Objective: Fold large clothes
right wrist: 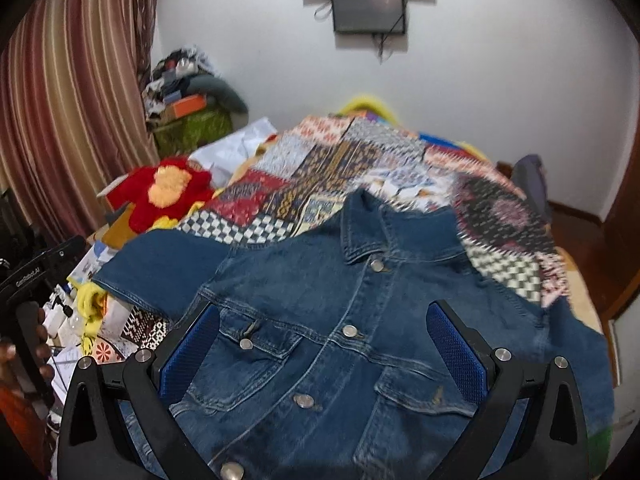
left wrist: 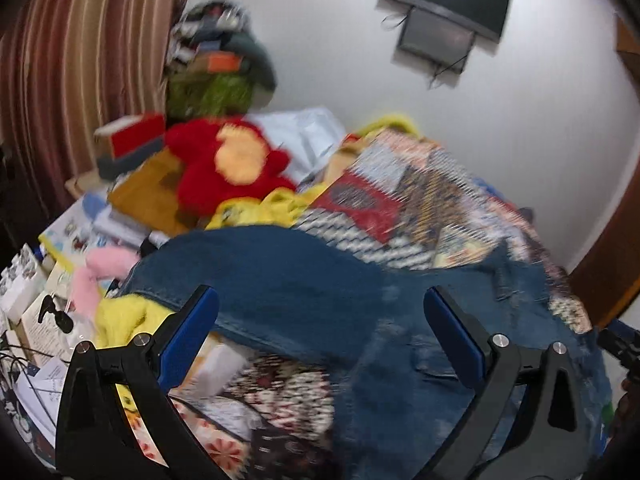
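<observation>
A blue denim jacket (right wrist: 340, 320) lies front up on the patchwork bedspread (right wrist: 352, 160), collar toward the far wall, buttons closed, left sleeve spread out to the left. My right gripper (right wrist: 324, 316) is open and empty, hovering just above the jacket's chest. In the left wrist view the jacket (left wrist: 300, 280) shows blurred, with its sleeve stretched to the left. My left gripper (left wrist: 320, 304) is open and empty above the sleeve and left side of the jacket.
A red plush toy (right wrist: 168, 188) and yellow cloth (left wrist: 256, 208) lie left of the bedspread. Boxes and papers (left wrist: 36, 308) crowd the left edge. A striped curtain (right wrist: 72, 120) hangs at left. A screen (right wrist: 368, 4) hangs on the far wall.
</observation>
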{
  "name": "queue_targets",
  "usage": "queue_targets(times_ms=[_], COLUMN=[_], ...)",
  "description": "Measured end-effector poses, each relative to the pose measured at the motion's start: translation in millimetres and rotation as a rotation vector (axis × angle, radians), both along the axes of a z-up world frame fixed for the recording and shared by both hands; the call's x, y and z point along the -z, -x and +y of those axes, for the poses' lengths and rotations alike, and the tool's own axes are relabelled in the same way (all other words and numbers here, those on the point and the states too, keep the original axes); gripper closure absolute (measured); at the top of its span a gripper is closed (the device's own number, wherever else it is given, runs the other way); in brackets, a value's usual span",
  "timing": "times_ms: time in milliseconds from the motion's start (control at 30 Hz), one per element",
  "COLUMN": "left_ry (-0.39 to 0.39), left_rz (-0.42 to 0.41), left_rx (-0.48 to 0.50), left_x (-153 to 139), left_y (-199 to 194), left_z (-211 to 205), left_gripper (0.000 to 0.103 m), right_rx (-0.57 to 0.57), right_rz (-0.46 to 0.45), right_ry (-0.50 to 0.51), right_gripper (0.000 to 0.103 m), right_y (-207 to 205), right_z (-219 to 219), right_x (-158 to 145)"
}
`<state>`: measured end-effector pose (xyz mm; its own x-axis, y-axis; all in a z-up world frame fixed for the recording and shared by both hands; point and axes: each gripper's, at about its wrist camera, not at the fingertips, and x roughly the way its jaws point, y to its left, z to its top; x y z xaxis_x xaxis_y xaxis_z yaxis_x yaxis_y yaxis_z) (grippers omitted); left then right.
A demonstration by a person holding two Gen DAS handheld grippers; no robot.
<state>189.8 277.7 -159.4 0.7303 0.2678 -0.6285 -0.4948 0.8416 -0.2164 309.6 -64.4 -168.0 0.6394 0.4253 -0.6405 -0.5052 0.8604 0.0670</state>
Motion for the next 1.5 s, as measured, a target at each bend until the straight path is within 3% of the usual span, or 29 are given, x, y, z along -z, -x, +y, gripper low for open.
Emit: queue_targets(times_ms=[167, 367, 500, 600, 767, 800, 933, 1033, 1133, 1267, 1367, 1500], left_ry=[0.135, 0.345, 0.427, 0.439, 0.467, 0.463, 0.438, 0.395, 0.287, 0.156, 0.050, -0.022], left_rz=[0.121, 0.157, 0.138, 0.122, 0.106, 0.105, 0.128, 0.151, 0.180, 0.166, 0.119, 0.041], left_rx=[-0.025, -0.046, -0.055, -0.062, -0.109, -0.115, -0.156, -0.169, -0.157, -0.111, -0.037, 0.107], left_x=[44, 82, 92, 95, 102, 103, 105, 101, 85, 51, 15, -24], left_y=[-11, -10, -9, -8, -9, -9, -11, -14, -16, -24, -33, -50], left_z=[53, 94, 106, 116, 136, 140, 150, 149, 137, 113, 85, 38], left_gripper=[0.000, 0.000, 0.003, 0.009, 0.035, 0.038, 0.068, 0.082, 0.089, 0.091, 0.092, 0.094], right_rx=[-0.036, -0.022, -0.045, -0.087, -0.147, -0.150, -0.142, -0.127, -0.121, -0.115, -0.107, -0.094], right_rz=[0.114, 0.254, 0.336, 0.389, 0.414, 0.417, 0.435, 0.447, 0.439, 0.409, 0.385, 0.359], right_ry=[0.050, 0.092, 0.130, 0.161, 0.182, 0.180, 0.159, 0.135, 0.118, 0.106, 0.095, 0.075], right_gripper=[0.000, 0.000, 0.000, 0.000, 0.000, 0.000, 0.000, 0.000, 0.000, 0.000, 0.000, 0.000], right_y=[-48, -94, -113, -116, -112, -111, -111, -112, -110, -105, -101, -95], right_z=[22, 39, 54, 67, 80, 80, 76, 70, 64, 57, 49, 36], right_x=[27, 62, 90, 108, 120, 120, 118, 112, 103, 87, 75, 60])
